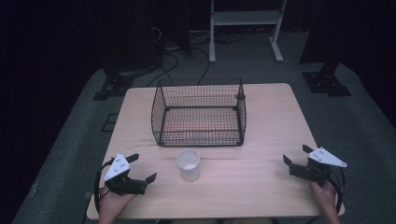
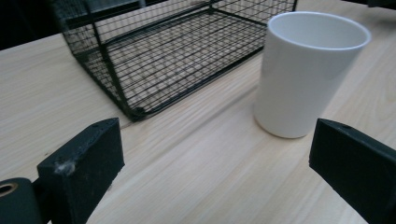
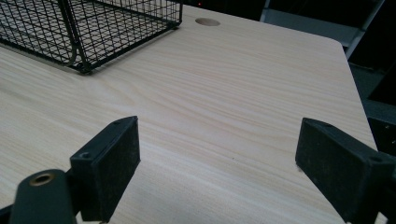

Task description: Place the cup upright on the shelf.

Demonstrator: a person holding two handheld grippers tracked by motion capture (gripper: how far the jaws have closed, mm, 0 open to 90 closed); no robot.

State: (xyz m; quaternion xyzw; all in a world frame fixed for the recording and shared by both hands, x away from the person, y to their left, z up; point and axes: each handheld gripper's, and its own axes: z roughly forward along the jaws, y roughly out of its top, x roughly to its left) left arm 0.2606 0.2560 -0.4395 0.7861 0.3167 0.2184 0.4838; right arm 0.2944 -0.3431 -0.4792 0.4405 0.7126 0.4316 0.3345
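The pale wood-grain surface point(image 1: 261, 186) carries three kinds of thing. Largest is the black wire basket point(image 1: 199, 113), open-topped, standing at the middle of the far half; its near wall runs across in front of the white cup point(image 1: 188, 164). The cup stands upright just on the person's side of the basket, close to that near wall but apart from it, and its mouth is open. In the left gripper view the basket's corner lies to the left of the cup, with bare wood between them.

The left hand-held gripper point(image 1: 142, 169) sits at the near left corner, its jaws spread wide with nothing between them; the cup lies ahead and toward its right jaw, untouched, with clear wood between. The right hand-held gripper point(image 1: 295, 155) rests at the near right edge, well apart from the cup, jaws likewise wide and gripping nothing.
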